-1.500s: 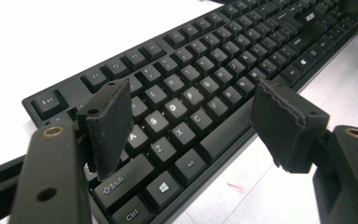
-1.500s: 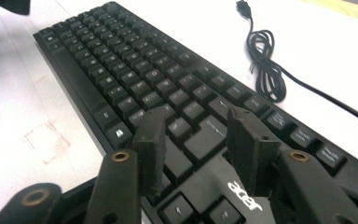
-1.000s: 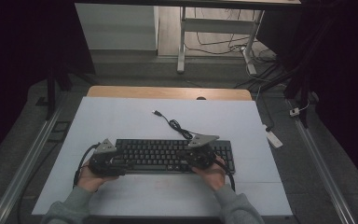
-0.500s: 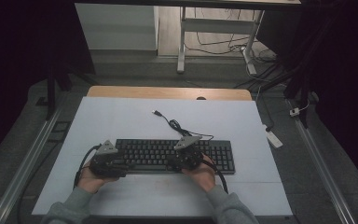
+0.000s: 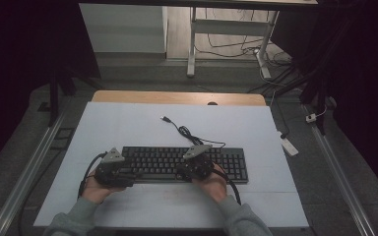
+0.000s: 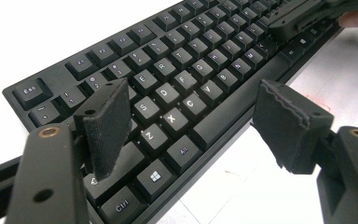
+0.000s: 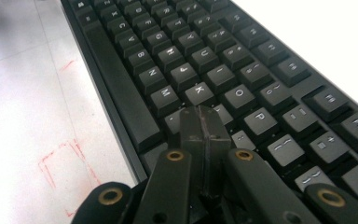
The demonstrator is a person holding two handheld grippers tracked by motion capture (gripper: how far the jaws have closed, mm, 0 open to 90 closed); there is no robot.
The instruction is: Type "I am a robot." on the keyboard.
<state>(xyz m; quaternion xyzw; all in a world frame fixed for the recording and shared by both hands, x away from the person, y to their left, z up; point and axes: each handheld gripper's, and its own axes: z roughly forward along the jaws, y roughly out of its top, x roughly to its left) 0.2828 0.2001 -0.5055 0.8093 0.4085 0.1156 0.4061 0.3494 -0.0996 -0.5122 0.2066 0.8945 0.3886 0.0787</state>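
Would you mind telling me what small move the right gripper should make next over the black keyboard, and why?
Probably lower the right gripper slightly to press a key. Its jaws are shut, forming a single tip, and hover over the black keyboard near the comma key, beside M and K. Whether the tip already touches is unclear. The left gripper is open over the keyboard's left end.

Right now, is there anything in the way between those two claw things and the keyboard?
Nothing visible is. The right gripper, jaws pressed together, hangs right over the keyboard beside the K key. The left gripper, jaws wide apart, straddles the front edge by the Alt key.
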